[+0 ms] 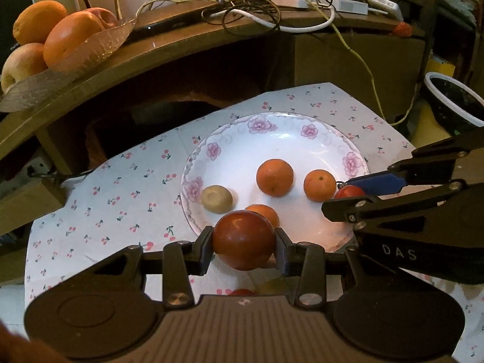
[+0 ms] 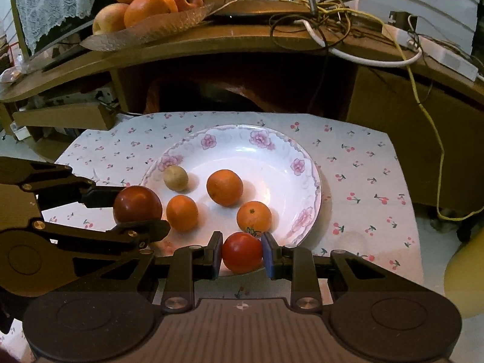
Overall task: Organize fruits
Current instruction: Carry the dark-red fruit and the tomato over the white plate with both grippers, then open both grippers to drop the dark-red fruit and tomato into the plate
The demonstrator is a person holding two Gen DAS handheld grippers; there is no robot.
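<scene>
A white floral plate (image 1: 272,139) (image 2: 272,157) holds three oranges (image 1: 274,177) (image 2: 224,187) and a small pale brown fruit (image 1: 216,198) (image 2: 175,178). My left gripper (image 1: 243,243) is shut on a dark red tomato (image 1: 243,239) at the plate's near left rim; it shows in the right wrist view (image 2: 137,204) too. My right gripper (image 2: 242,252) is shut on a brighter red tomato (image 2: 242,251) at the plate's near right rim; that tomato peeks out in the left wrist view (image 1: 351,192).
The plate rests on a cherry-print cloth (image 1: 106,199) (image 2: 363,181). Behind it a wooden shelf (image 1: 187,39) carries a glass dish of oranges and apples (image 1: 54,39) (image 2: 145,9) and tangled cables (image 2: 332,15). A dark bowl (image 1: 453,103) stands at the right.
</scene>
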